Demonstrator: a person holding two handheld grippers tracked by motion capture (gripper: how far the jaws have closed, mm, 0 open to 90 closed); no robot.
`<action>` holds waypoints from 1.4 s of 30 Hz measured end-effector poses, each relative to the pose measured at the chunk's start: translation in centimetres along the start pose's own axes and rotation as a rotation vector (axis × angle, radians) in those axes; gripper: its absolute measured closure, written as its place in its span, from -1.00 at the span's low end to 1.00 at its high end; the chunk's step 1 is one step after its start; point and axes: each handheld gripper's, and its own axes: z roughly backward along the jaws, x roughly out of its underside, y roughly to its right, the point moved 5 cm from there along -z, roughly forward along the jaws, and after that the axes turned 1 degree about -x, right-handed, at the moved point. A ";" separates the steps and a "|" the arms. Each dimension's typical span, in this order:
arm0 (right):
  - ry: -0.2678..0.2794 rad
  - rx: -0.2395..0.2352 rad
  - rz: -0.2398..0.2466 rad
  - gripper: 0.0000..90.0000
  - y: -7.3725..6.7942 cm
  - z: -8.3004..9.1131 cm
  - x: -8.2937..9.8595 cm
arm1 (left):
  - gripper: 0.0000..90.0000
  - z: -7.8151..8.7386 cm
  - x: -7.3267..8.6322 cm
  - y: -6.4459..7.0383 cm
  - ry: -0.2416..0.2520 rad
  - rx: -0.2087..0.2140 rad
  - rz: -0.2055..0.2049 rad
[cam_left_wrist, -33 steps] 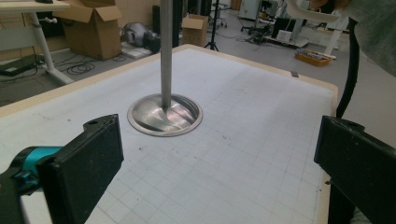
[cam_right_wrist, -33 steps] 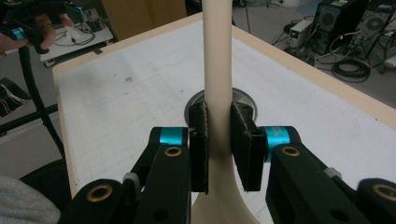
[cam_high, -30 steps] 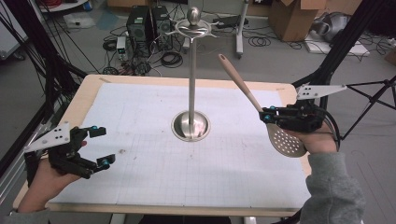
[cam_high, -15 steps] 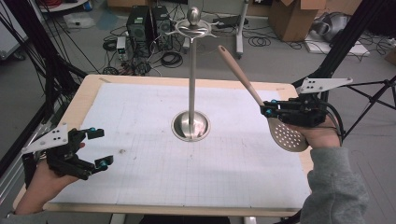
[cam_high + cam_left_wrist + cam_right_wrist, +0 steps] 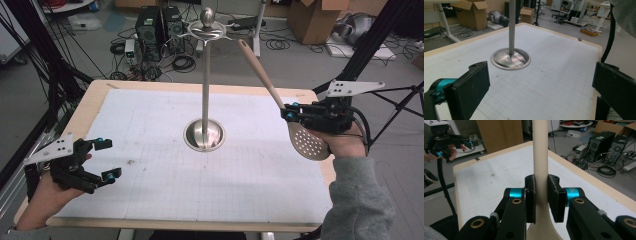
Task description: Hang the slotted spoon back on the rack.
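A metal stand (image 5: 206, 75) rises from a round dished base (image 5: 204, 135) at the middle of the white gridded mat; hooks ring its top. My right gripper (image 5: 289, 111) is shut on the wooden handle (image 5: 260, 70) of a slotted spoon, held in the air right of the stand. Its perforated head (image 5: 307, 142) hangs low and the handle tip points up toward the hooks. The right gripper view shows the jaws clamping the handle (image 5: 540, 150). My left gripper (image 5: 106, 159) stands open over the mat's near left, with nothing between its jaws; its own view looks at the base (image 5: 510, 59).
The mat (image 5: 150, 125) covers a wooden table whose right edge (image 5: 327, 170) lies under the spoon head. Beyond the far edge are computer towers (image 5: 160, 25), loose cables and cardboard boxes (image 5: 315, 17) on the floor. A black tripod leg (image 5: 400, 107) stands to the right.
The right gripper has raised the spoon, so the handle tip is now higher and closer to the stand's top. The left gripper has barely moved.
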 end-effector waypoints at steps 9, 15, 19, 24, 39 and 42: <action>0.027 -0.026 0.000 0.73 -0.2 -0.3 -0.7 | -0.96 0.2 0.1 -0.2 0.002 -0.005 0.008; 0.014 -0.024 0.004 0.73 -0.4 -0.6 -1.1 | -0.96 0.3 0.1 -0.3 0.004 -0.005 0.009; 0.012 -0.017 0.000 0.73 -0.2 -0.8 -1.2 | -0.96 0.3 0.1 -0.3 0.006 -0.006 0.010; 0.007 -0.018 -0.008 0.73 -0.2 -0.8 -1.1 | -0.96 0.2 0.2 -0.3 0.003 -0.004 0.014; -0.004 -0.014 -0.007 0.73 -0.3 -1.8 -1.2 | -0.96 0.1 0.4 -0.3 -0.004 -0.008 0.018; -0.002 -0.014 -0.009 0.73 -0.3 -2.0 -1.2 | -0.96 0.2 0.4 -0.3 -0.002 -0.009 0.014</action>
